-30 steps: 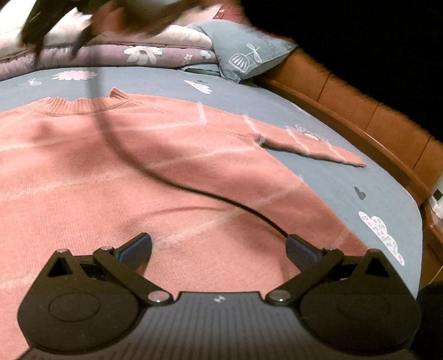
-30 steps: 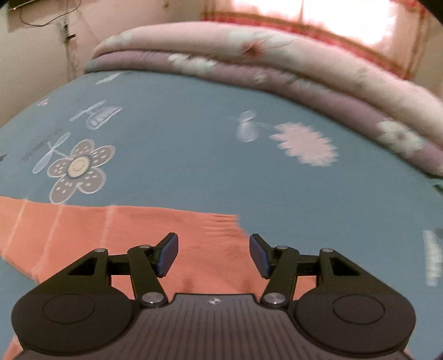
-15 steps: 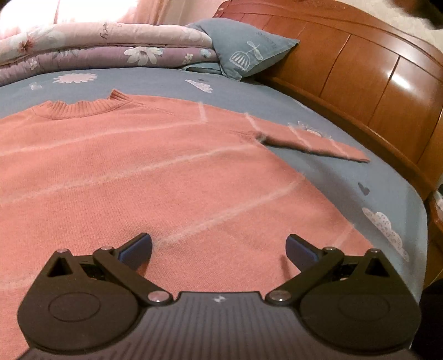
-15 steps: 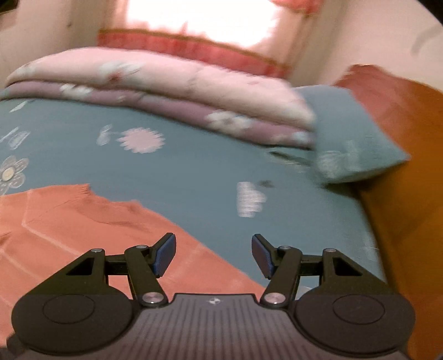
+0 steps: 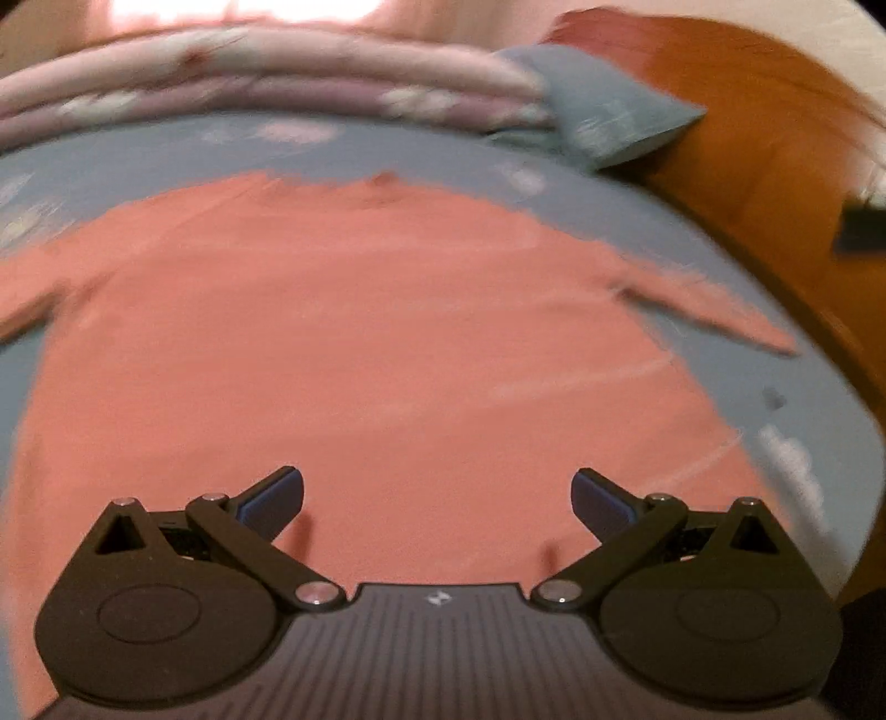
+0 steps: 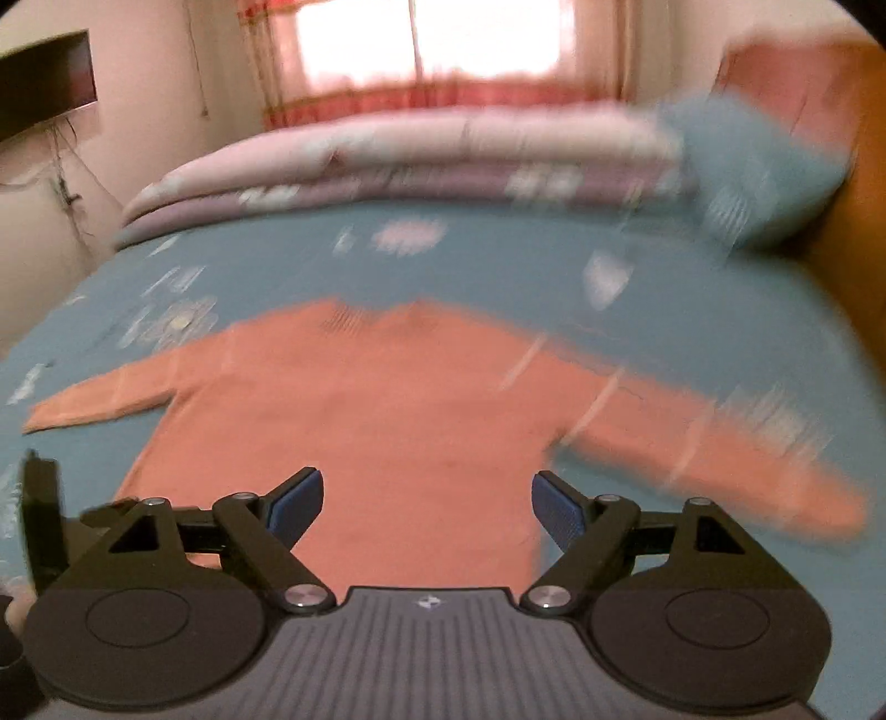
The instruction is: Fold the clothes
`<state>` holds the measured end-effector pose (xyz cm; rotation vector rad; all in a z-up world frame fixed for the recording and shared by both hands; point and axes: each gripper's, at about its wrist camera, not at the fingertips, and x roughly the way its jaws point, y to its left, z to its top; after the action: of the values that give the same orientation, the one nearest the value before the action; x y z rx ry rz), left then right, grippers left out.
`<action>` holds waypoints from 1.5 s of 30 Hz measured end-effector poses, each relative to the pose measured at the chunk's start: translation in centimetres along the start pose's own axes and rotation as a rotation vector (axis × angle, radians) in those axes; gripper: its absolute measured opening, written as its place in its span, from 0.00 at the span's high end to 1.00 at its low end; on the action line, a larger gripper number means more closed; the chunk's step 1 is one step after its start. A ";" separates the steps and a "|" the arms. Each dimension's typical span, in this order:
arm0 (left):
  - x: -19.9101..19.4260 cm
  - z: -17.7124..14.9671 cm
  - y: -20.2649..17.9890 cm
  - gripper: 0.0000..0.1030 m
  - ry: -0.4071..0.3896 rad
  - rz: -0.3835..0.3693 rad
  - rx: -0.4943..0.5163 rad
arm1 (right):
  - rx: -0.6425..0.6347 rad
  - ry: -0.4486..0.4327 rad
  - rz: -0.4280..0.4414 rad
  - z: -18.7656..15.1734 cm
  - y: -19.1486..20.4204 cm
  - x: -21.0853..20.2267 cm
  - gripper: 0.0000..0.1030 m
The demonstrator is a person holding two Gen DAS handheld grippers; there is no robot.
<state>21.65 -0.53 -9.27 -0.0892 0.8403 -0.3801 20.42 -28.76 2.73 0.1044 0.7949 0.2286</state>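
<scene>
Item: salmon-pink knitted sweater (image 6: 387, 421), long-sleeved, with faint pale stripes crossing the body and sleeves and a ribbed round neckline at its far edge. It is lying flat and spread on the bed, collar pointing far, hem lying near; one sleeve is stretching out to the left and the other is angling out to the right and near. The same sweater (image 5: 376, 354) is filling most of the left wrist view, its right sleeve tapering toward the headboard side.

Support: blue bedsheet (image 6: 498, 277), smooth, printed with pale flowers and cloud shapes. It is showing on all sides of the garment.

Far side: folded quilt (image 6: 415, 160), thick and soft, pink over mauve, floral print, lying along the far edge of the bed under a bright curtained window (image 6: 432, 44). A blue pillow (image 6: 769, 171) is resting at the far right against a glossy brown wooden headboard (image 5: 775, 138).

Left gripper (image 5: 437, 495): black linkage arms with blue pads, jaws standing wide apart, nothing between them, hovering over the near part of the sweater body.

Right gripper (image 6: 427, 504): same build, jaws opening, nothing between the pads, hanging above the hem area.

Both views are blurring with motion.
</scene>
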 end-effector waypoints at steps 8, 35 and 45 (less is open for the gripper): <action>-3.5 -6.8 1.0 0.01 0.016 0.159 0.067 | 0.319 0.050 0.041 -10.9 -2.9 8.9 0.17; -2.9 -3.0 7.5 0.01 -0.026 -0.043 -0.289 | 0.200 -0.020 0.523 -11.0 3.5 10.5 0.01; -5.1 -4.6 7.9 0.01 -0.012 0.124 -0.156 | 0.131 -0.026 0.347 -14.4 1.7 5.6 0.00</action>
<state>17.50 9.02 -10.50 -0.1834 0.8582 -0.1973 13.57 -25.63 -10.85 0.3698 0.7624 0.5025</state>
